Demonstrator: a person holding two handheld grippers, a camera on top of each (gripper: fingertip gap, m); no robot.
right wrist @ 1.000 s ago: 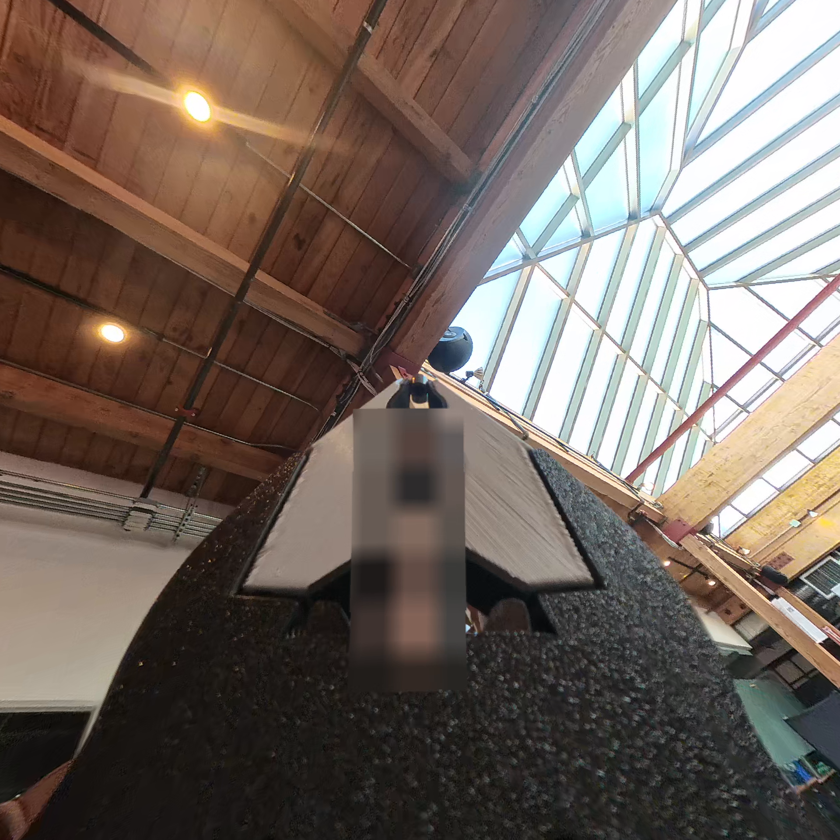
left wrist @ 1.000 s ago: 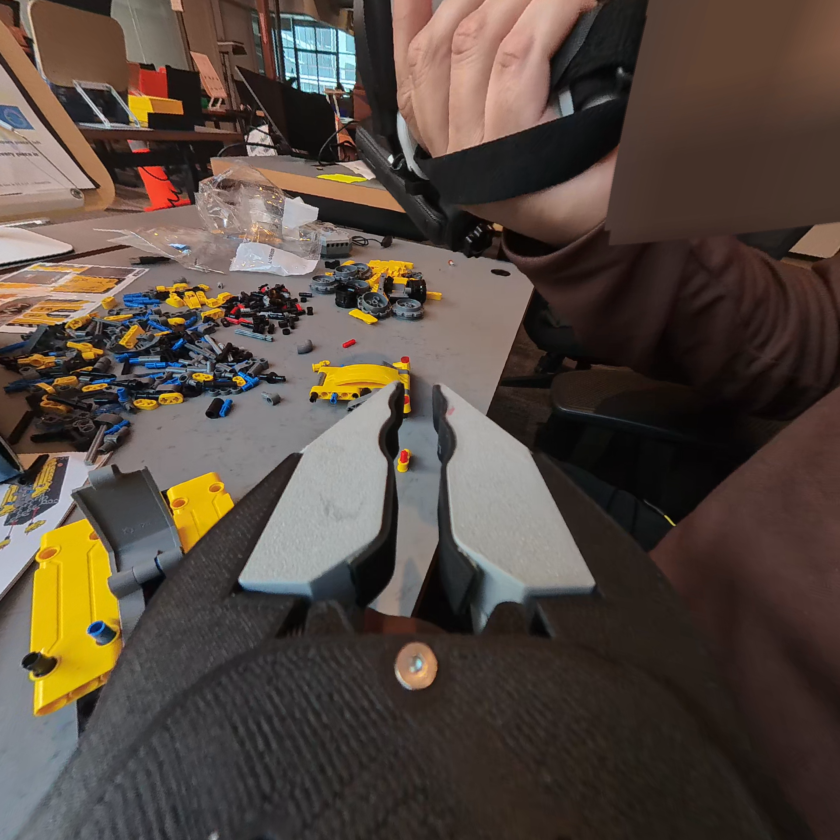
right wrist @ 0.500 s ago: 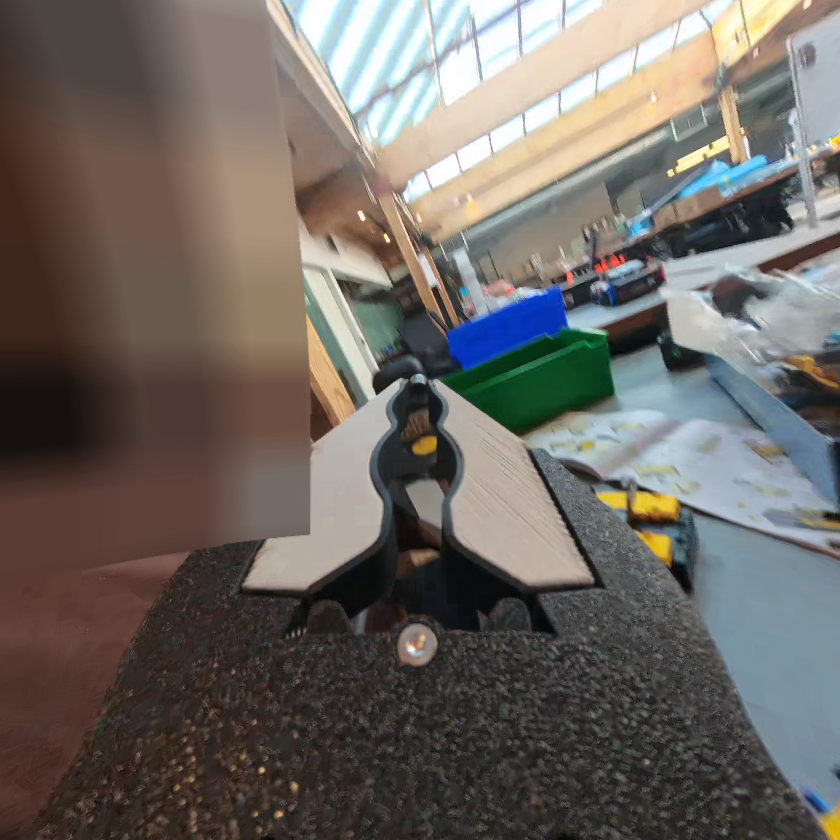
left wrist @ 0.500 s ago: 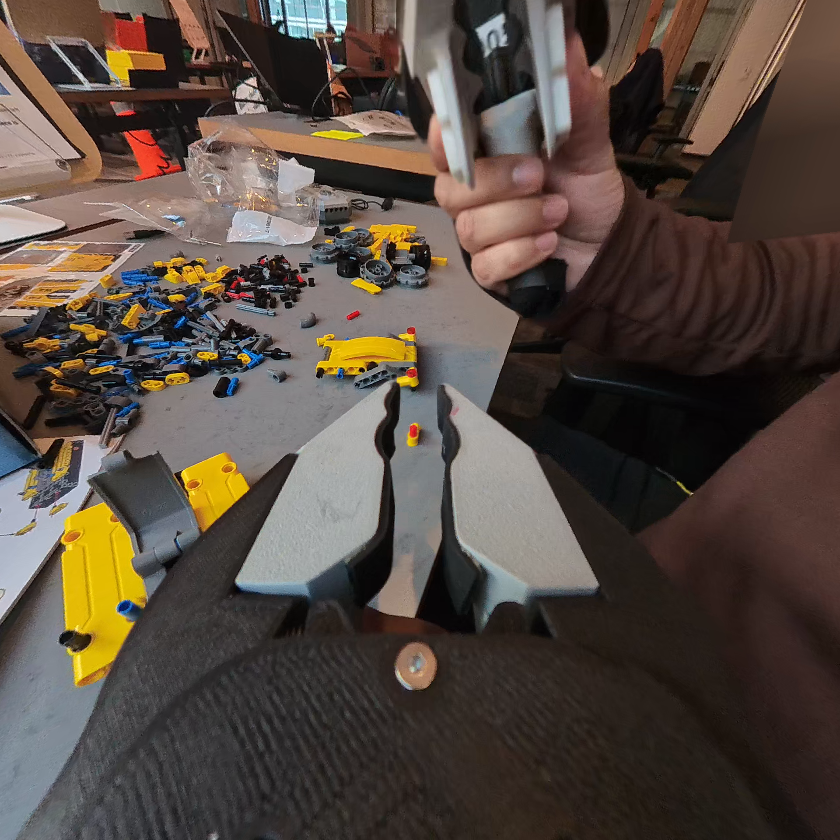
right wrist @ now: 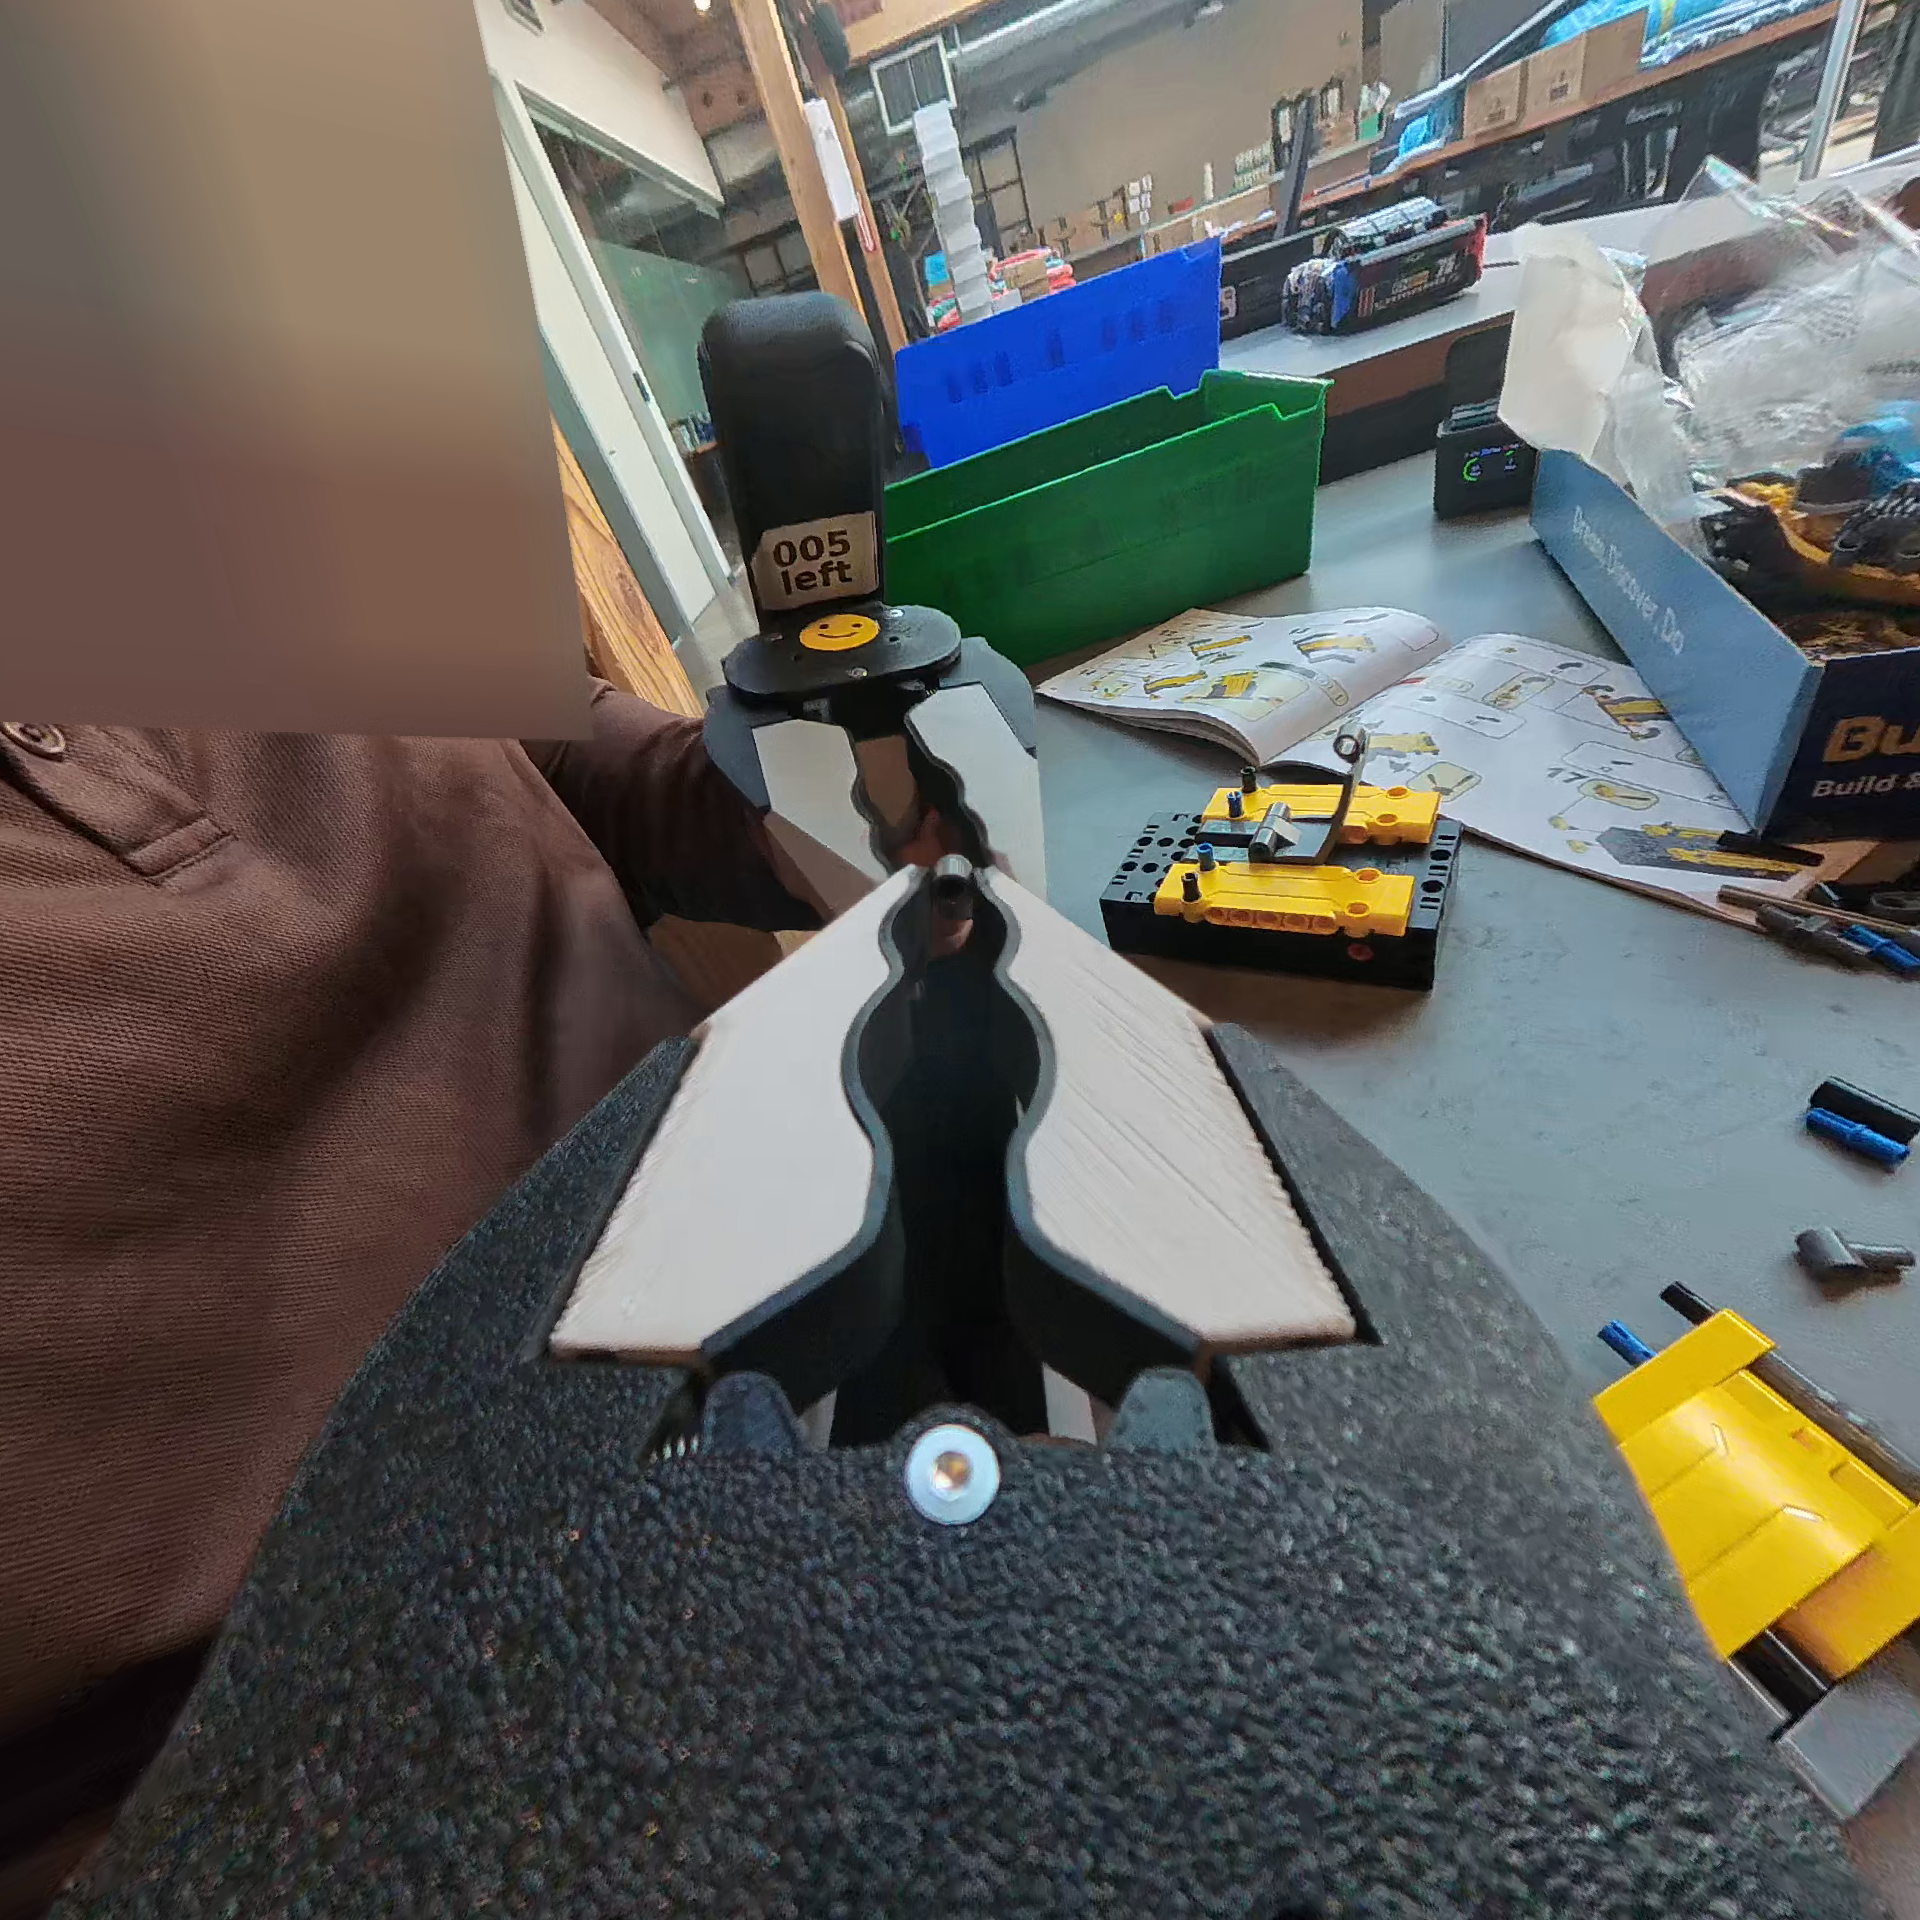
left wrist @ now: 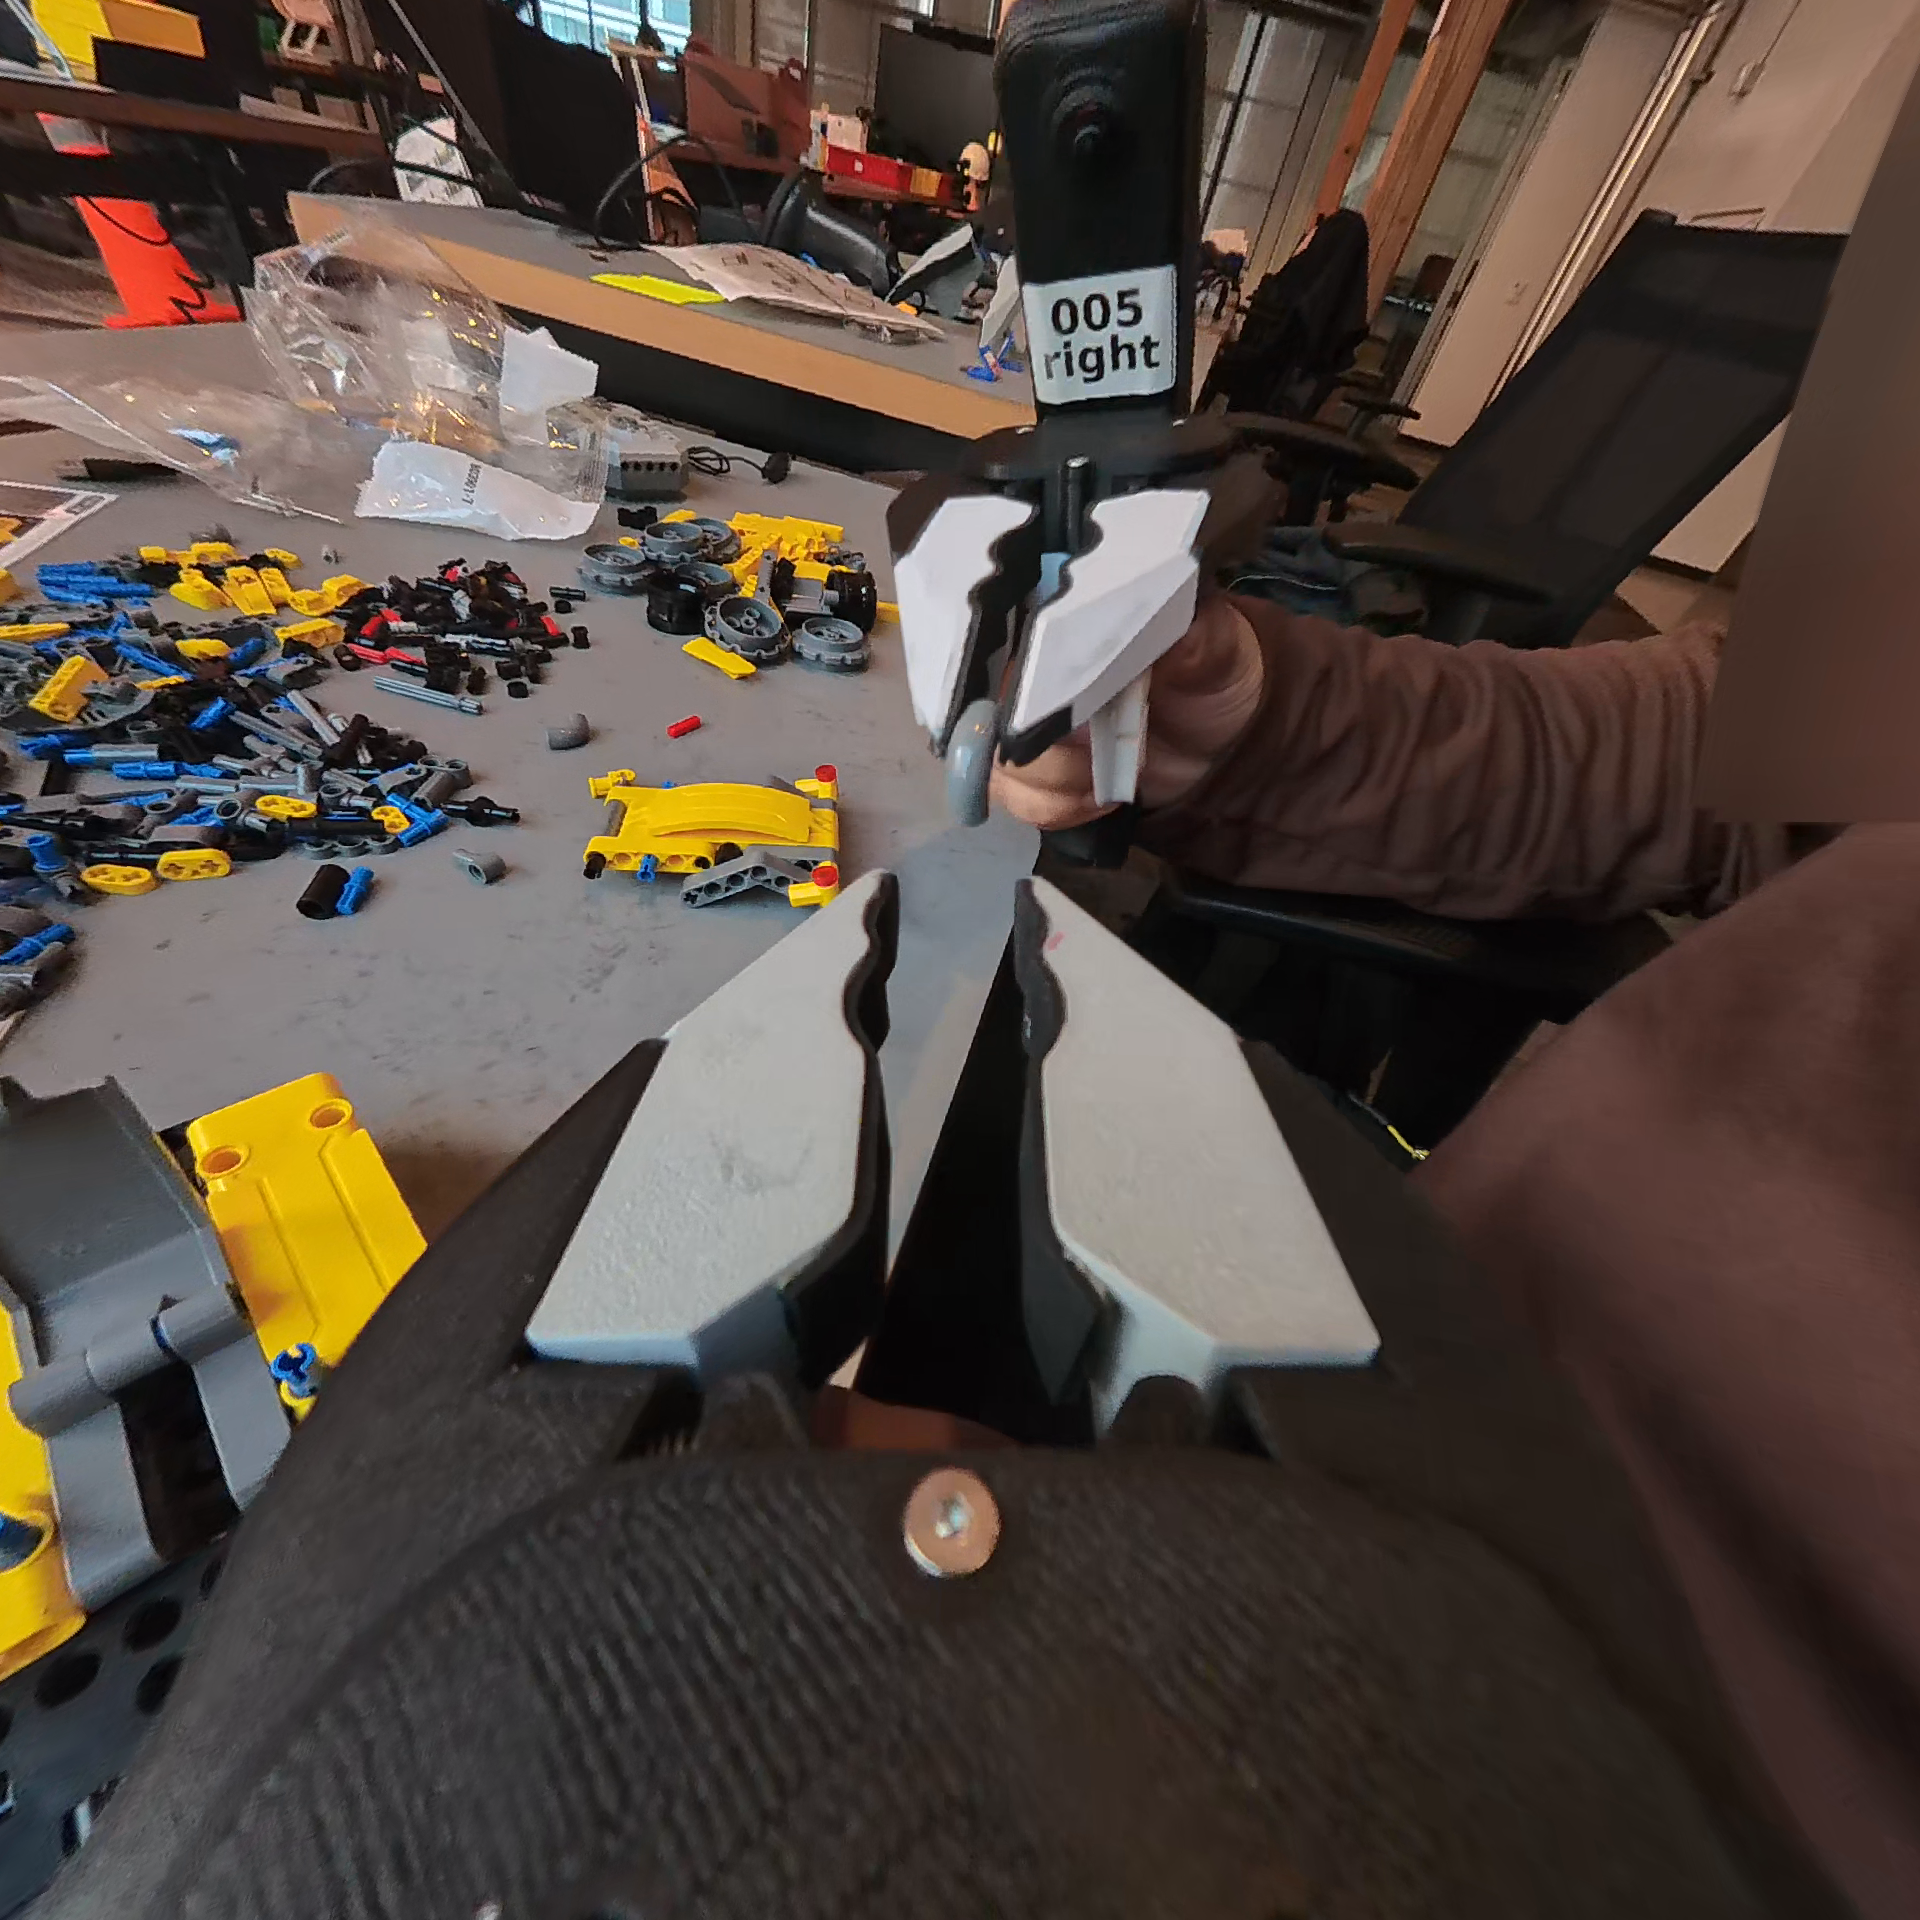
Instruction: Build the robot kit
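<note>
Left wrist view showed the left tongs [left wrist: 951,902] held just above the near edge of the grey surface [left wrist: 436,987], their fingers parted by a narrow gap with nothing between them. Facing them, close ahead and a little higher, the right tongs [left wrist: 987,743] pointed back toward the camera and were clamped on a small grey rounded piece [left wrist: 971,774] at their tips. A yellow curved assembly [left wrist: 717,831] lay on the surface just left of the two tongs, with a loose scatter of blue, black and yellow pieces [left wrist: 229,717] farther left and grey wheels [left wrist: 743,623] beyond.

Seen from the right wrist view, the right tongs [right wrist: 951,883] pinched a small dark peg-like piece [right wrist: 951,871] at the very tips, almost meeting the left tongs [right wrist: 925,821]. A black-and-yellow block assembly [right wrist: 1288,904] sat on the surface to the right, beside an open instruction booklet [right wrist: 1351,686].
</note>
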